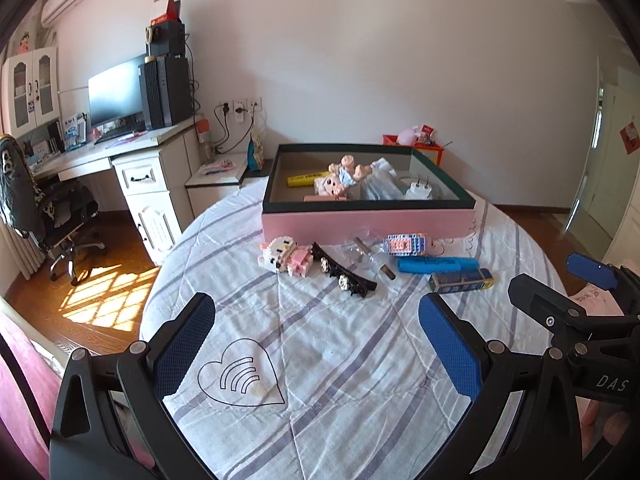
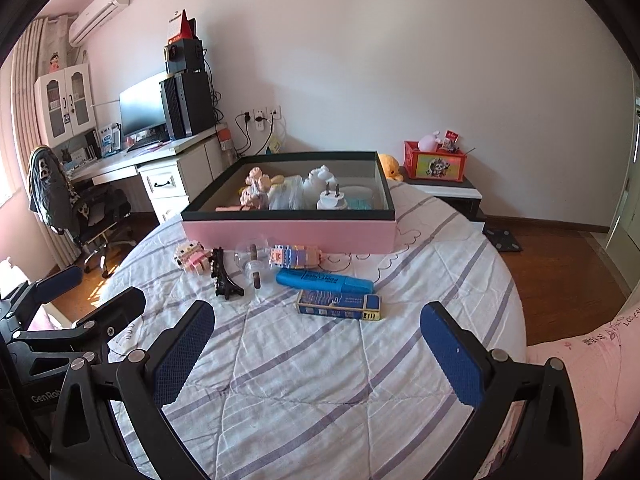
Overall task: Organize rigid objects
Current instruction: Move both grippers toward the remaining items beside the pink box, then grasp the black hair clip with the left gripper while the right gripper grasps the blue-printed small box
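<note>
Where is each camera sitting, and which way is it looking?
Left wrist: sits on the left claw, looking forward over the bed at the pink box; its own open blue fingers show, and the right claw at the right edge.
Right wrist: sits on the right claw, facing the same box from further right; its open fingers show, and the left claw at the left edge.
Shared: box, blue marker, desk.
</note>
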